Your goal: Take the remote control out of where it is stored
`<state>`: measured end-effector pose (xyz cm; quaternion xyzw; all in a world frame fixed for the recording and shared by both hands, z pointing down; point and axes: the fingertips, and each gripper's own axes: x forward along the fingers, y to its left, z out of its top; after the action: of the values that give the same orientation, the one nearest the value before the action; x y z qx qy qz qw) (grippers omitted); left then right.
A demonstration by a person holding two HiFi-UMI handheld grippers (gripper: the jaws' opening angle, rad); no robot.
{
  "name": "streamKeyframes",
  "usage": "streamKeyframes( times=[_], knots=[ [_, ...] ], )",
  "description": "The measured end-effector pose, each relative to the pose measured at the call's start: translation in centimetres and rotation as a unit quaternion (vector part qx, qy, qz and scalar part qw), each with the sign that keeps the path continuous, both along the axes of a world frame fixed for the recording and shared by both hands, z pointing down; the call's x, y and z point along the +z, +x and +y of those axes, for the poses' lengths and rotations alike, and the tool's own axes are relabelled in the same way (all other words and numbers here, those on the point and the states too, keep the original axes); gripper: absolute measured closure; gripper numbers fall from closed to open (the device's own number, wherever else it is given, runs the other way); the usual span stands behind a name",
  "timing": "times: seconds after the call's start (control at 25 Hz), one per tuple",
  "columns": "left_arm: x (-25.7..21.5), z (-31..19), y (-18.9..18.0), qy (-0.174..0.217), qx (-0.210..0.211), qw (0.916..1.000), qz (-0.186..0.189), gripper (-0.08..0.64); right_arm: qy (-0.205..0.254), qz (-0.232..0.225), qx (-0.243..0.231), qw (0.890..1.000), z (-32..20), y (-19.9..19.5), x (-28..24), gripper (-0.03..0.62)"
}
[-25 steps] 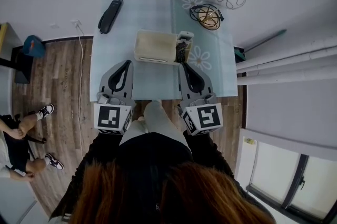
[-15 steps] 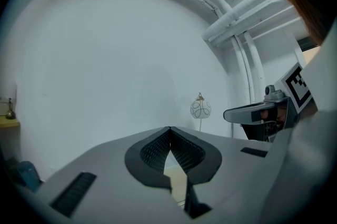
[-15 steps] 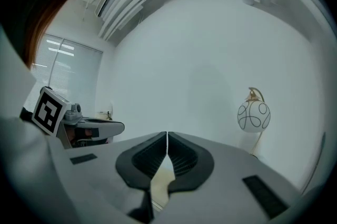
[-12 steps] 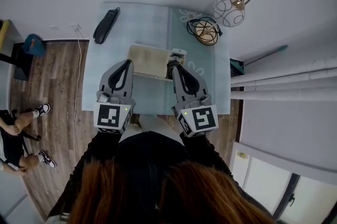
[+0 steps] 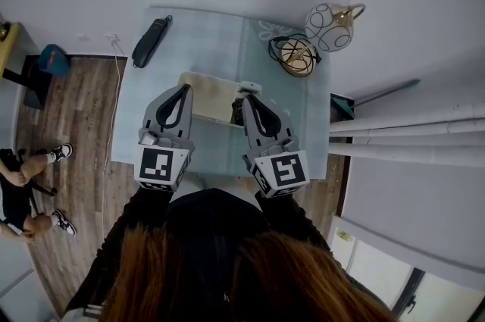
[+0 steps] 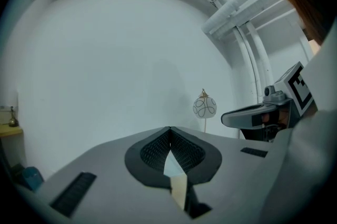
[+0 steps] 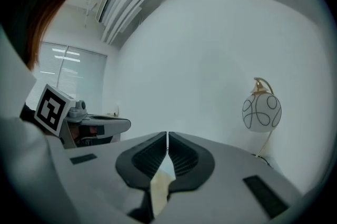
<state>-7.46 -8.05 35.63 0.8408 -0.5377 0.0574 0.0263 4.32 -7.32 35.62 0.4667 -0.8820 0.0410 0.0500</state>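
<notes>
1. Shows, across the upper middle of the head view, a pale blue-green rectangular glass table top (image 5: 204,32) over a brown wood-plank floor (image 5: 76,101).
2. Has a cream rectangular storage box (image 5: 208,97) at the table's centre, partly covered by both grippers.
3. Finds the dark remote control (image 5: 237,113) standing in the right end of that box, just below a white oblong item (image 5: 248,88); mostly hidden behind the right gripper, so its shape cannot be told.
4. Left grey hand-held gripper (image 5: 182,90), lower centre-left: jaws pressed together at the tips with nothing between them, reaching over the box's left end.
5. Right grey hand-held gripper (image 5: 246,98), lower centre-right: jaws likewise together and empty, tips over the box's right end, just beside the remote control; touching or not, cannot tell.
6. Upper left of the table: a black oblong case (image 5: 150,42), well apart from the box.
7. Upper right: a dark round wire basket (image 5: 294,55), and beside it a white globe lamp with dark looping lines (image 5: 328,17).
8. Left edge: a seated person's legs and sneakers (image 5: 23,192).
</notes>
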Motion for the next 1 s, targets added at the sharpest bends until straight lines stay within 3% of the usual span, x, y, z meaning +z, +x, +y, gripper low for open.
streamKeyframes(
  times=[1.0],
  knots=[
    [-1.2,-3.0,-0.3,0.015,0.037,0.9991,0.014,0.555,0.026,0.028,0.062,0.997,-3.3,0.9,-2.4,0.577]
  ],
)
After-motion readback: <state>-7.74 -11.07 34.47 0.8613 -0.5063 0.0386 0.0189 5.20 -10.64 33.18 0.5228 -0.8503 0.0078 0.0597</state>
